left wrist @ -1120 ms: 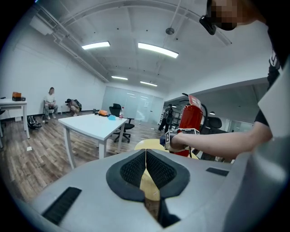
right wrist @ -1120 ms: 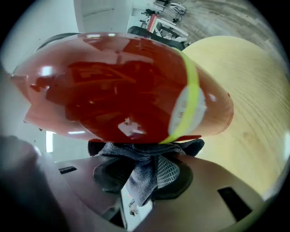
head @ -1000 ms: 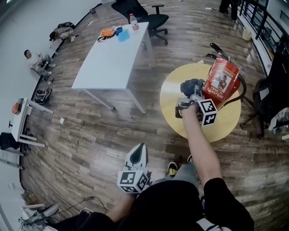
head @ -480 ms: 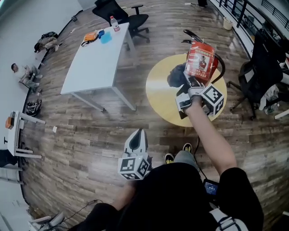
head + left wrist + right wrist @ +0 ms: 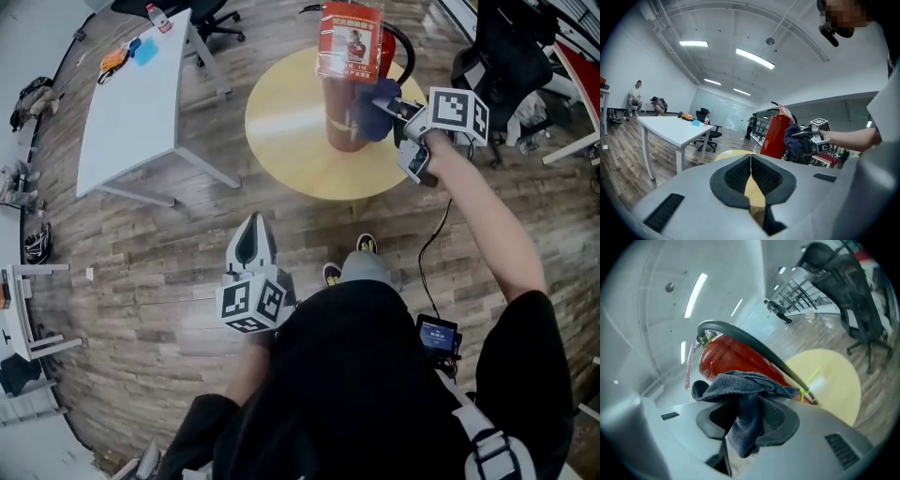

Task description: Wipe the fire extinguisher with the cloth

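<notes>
Moved round to the right side of the fire extinguisher (image 5: 343,117), the right gripper (image 5: 401,114) squeezes the cloth (image 5: 375,94) against it, while the left gripper (image 5: 252,228) hangs low, jaws closed together.

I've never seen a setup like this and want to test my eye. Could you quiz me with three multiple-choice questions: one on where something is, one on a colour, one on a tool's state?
1. Where does the extinguisher stand?
A) on the white table
B) on the round yellow table
C) on the floor

2. What colour is the cloth?
A) dark blue-grey
B) white
C) yellow

3. How do the left tool's jaws stand?
A) wide apart
B) shut on the cloth
C) shut, with nothing between them

Answers:
1 B: its red body rises from the yellow top.
2 A: it shows dark blue-grey where the right tool pinches it.
3 C: the left gripper view shows the jaws meeting with nothing between them.
</notes>
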Demonstrator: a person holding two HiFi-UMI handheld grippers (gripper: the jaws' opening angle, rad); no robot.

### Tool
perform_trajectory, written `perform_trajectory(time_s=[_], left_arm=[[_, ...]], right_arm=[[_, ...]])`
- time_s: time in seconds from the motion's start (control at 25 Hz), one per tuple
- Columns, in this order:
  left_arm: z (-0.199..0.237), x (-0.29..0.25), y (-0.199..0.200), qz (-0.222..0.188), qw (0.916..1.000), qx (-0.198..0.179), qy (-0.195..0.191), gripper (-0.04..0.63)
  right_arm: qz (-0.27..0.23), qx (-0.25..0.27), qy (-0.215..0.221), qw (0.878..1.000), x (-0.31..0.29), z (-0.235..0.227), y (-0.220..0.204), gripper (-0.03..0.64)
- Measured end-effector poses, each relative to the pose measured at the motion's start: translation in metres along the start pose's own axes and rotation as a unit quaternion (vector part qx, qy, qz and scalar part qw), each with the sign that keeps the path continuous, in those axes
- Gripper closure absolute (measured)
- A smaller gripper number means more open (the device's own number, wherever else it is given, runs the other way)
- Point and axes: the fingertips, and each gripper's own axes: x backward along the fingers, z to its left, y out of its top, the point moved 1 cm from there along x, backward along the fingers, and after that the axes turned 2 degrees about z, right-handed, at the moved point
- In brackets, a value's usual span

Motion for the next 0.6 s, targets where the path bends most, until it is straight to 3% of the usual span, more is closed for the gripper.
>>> perform_trajectory(time_s=[0.16, 0.24, 0.32, 0.4, 0.6], left_arm=[[-0.007, -0.016, -0.007, 0.005, 1.0, 0.004, -0.007, 0.572], [-0.008, -0.021, -0.012, 0.011, 0.9999, 0.008, -0.009, 0.572], [-0.01, -0.025, -0.012, 0.013, 0.9998, 0.011, -0.011, 0.572], [-0.014, -0.032, -0.009, 0.012, 0.9998, 0.012, -0.014, 0.572], [-0.029, -0.053, -0.003, 0.013, 0.9996, 0.014, -0.019, 0.572]], right_arm=[[0.005, 0.126, -0.037, 0.991, 0.028, -0.008, 0.046, 0.485], [0.027, 0.203, -0.048, 0.978, 0.041, 0.002, 0.059, 0.485], [0.059, 0.312, -0.071, 0.946, 0.05, 0.019, 0.069, 0.485], [0.081, 0.412, -0.088, 0.903, 0.057, 0.039, 0.08, 0.485], [0.106, 0.552, -0.056, 0.825, 0.057, 0.104, 0.1, 0.485]])
